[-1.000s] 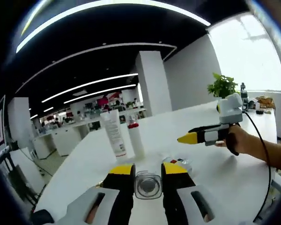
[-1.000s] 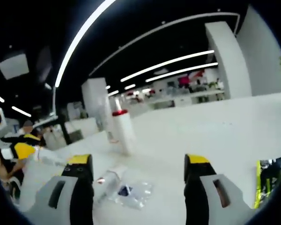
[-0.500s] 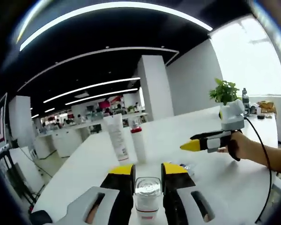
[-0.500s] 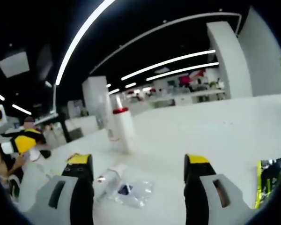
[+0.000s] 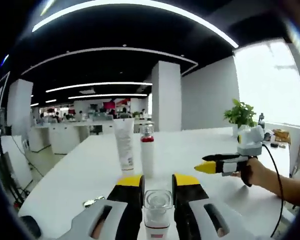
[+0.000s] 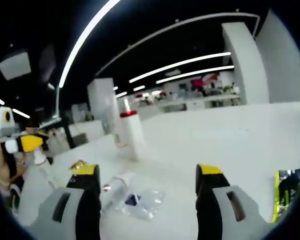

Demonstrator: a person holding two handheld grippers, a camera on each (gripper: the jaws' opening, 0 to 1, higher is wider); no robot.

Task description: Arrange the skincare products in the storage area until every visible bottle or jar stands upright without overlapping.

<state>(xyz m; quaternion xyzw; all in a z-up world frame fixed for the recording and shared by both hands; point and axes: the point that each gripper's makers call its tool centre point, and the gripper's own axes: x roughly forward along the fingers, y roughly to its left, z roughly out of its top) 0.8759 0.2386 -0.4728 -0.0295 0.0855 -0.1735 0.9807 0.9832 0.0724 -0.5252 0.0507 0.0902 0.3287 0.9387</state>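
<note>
My left gripper (image 5: 158,181) is shut on a small clear-capped bottle (image 5: 157,209), held above the white table (image 5: 80,175). Beyond it stand a white tube (image 5: 124,148) and a white bottle with a red band (image 5: 147,153), both upright and close together. My right gripper (image 6: 147,171) is open with nothing between its jaws. Below it a small bottle (image 6: 117,185) lies on its side beside a clear plastic bag (image 6: 145,201). The red-banded bottle (image 6: 132,135) stands further back. The right gripper (image 5: 206,166) also comes in from the right, held by a hand (image 5: 255,172).
A small gold item (image 6: 79,165) lies on the table (image 6: 230,145) by my right gripper's left jaw. A potted plant (image 5: 241,113) stands at the table's far right. The left gripper (image 6: 28,143) with its bottle (image 6: 40,159) is at the far left.
My left gripper has turned the clear-capped bottle from lying end-on to upright and raised it. In the right gripper view, the left gripper has risen. The right gripper stays open.
</note>
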